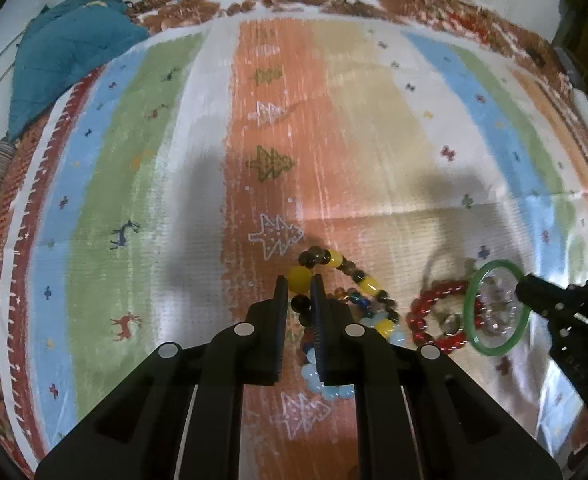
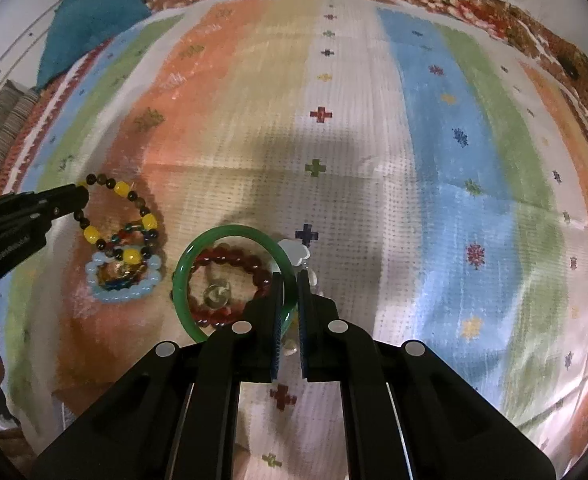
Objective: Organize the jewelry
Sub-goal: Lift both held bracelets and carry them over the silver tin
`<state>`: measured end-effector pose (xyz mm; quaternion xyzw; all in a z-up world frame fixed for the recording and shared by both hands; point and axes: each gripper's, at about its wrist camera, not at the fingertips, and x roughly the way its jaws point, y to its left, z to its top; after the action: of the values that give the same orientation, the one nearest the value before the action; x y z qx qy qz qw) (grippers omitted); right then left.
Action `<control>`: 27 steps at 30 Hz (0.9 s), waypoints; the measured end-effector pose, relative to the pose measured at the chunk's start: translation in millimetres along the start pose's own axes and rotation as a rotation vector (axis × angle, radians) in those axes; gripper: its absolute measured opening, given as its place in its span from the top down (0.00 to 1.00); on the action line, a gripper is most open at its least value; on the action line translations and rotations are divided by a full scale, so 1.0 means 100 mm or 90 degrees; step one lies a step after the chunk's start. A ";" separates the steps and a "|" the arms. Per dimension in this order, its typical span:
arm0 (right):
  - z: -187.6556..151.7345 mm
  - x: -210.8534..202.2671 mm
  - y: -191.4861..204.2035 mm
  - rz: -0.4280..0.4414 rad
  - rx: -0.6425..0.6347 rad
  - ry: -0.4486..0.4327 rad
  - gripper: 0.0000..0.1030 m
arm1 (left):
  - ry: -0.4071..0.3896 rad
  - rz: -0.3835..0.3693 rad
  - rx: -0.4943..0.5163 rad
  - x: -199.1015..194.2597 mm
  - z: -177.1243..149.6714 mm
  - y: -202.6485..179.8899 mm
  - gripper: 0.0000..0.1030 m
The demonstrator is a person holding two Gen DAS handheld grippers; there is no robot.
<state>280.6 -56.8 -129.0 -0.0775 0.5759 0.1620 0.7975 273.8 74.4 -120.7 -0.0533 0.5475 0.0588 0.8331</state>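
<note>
Green jade-looking bangle (image 2: pixel 230 236) is sitting clamped in the right gripper (image 2: pixel 290 280), fingers (image 2: pixel 277 300) clenched on its rim at the near right side, and it's tilting up off the striped rug (image 2: pixel 434 140). Through the hoop a red bead bracelet (image 2: pixel 230 264) is showing, lying on the rug with a small clear ring-like thing (image 2: pixel 216 294) inside it, too blurry to call. A whitish flower-shaped piece (image 2: pixel 294 252) is peeking out just past the fingertips, mostly covered by the gripper.

Over on the other side, the left gripper (image 1: pixel 299 284) is pinching the yellow-and-dark bead bracelet (image 1: pixel 334 260), fingers (image 1: pixel 281 300) closed on a big yellow bead and a dark one below it. That bracelet is looping over a pale blue bead bracelet (image 1: pixel 326 390) and a smaller multicoloured bead loop (image 1: pixel 358 300); whether it's still touching them is hard to say. The gripper body is hiding a good chunk of the pile in the left wrist view.

The rug is blurring toward the far edges in both views. A teal cloth (image 1: pixel 70 48) is bunching up at the far left corner, partly cut off by the lens edge.
</note>
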 end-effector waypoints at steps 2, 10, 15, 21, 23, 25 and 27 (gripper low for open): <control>-0.02 -0.04 0.03 0.001 -0.001 -0.005 0.92 | -0.015 0.007 -0.003 -0.09 0.02 0.00 0.89; -0.13 -0.37 0.08 0.004 -0.008 -0.039 0.92 | -0.054 -0.015 -0.005 -0.47 -0.03 -0.11 0.89; -0.20 -0.53 0.08 0.010 -0.006 -0.056 0.92 | -0.065 -0.024 0.001 -0.64 -0.11 -0.17 0.89; -0.29 -0.61 0.08 0.011 -0.006 -0.060 0.92 | -0.073 -0.038 0.000 -0.79 -0.21 -0.17 0.89; -0.32 -0.63 0.08 0.011 -0.005 -0.061 0.92 | -0.079 -0.041 0.004 -0.86 -0.25 -0.19 0.89; -0.35 -0.66 0.09 0.009 -0.005 -0.068 0.92 | -0.086 -0.041 0.003 -0.91 -0.28 -0.20 0.89; -0.39 -0.69 0.10 0.008 -0.005 -0.071 0.92 | -0.088 -0.044 0.001 -0.95 -0.32 -0.20 0.89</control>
<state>223.0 -71.2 -75.7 -0.0680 0.5305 0.1738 0.8269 211.2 46.0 -45.7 -0.0675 0.4864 0.0335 0.8705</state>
